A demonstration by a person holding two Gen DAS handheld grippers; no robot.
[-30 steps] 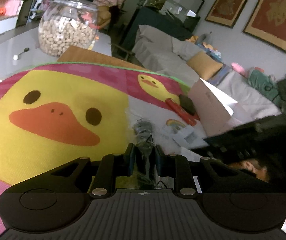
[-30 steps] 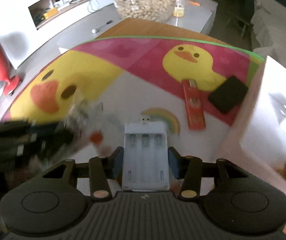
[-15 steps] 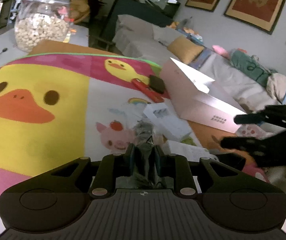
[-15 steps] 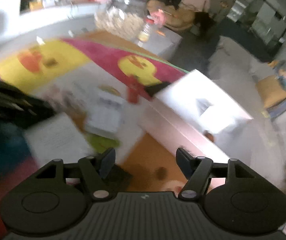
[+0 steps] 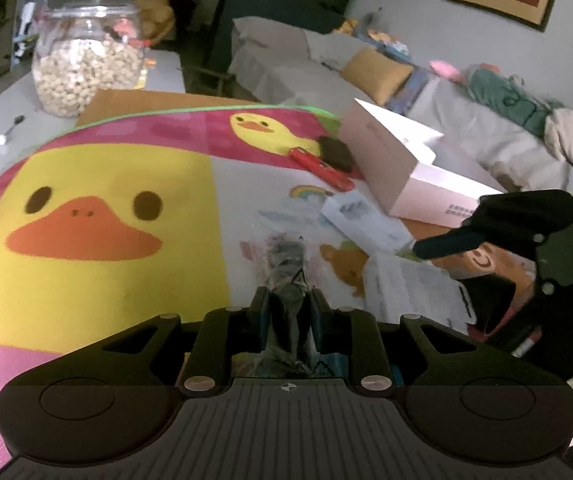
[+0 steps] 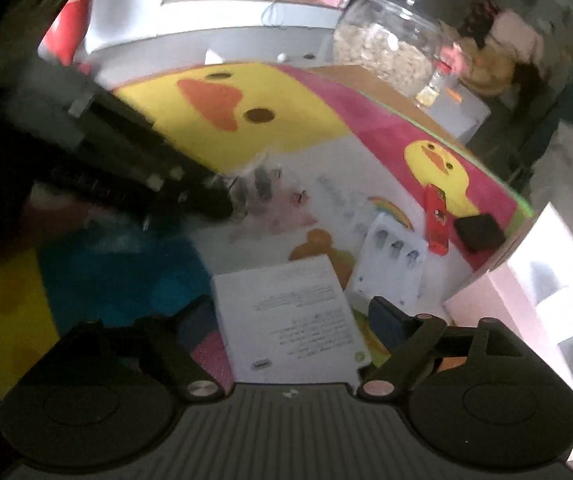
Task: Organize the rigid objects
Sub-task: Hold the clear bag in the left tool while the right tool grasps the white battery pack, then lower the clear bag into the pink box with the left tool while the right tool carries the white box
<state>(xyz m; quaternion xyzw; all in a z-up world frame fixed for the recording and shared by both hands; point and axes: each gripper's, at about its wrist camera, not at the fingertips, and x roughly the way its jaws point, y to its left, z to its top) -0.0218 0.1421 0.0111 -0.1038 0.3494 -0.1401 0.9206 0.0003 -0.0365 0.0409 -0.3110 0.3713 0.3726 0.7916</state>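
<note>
My left gripper point(image 5: 286, 300) is shut on a crumpled clear plastic bag point(image 5: 286, 268) and holds it above the duck mat point(image 5: 98, 280). My right gripper point(image 6: 290, 312) is open and empty, its jaws standing on either side of a white printed leaflet point(image 6: 290, 320) on the mat point(image 6: 306, 92). A white battery holder point(image 6: 390, 268) lies just beyond the leaflet. A red stick-shaped item point(image 6: 436, 216) and a black square pad point(image 6: 478, 232) lie near the small duck. In the left wrist view the battery holder point(image 5: 366, 216), leaflet point(image 5: 410, 292), red item point(image 5: 318, 168) and black pad point(image 5: 336, 152) lie to the right.
An open white box point(image 5: 410, 168) stands at the mat's right edge, also in the right wrist view point(image 6: 534, 300). A glass jar of nuts point(image 5: 86, 64) and a spoon point(image 5: 10, 128) sit on the grey counter behind. A sofa with cushions lies beyond.
My right gripper let go of the white battery holder, opened, swung away and came back over the leaflet. My left gripper stayed shut on the bag and shifted a little.
</note>
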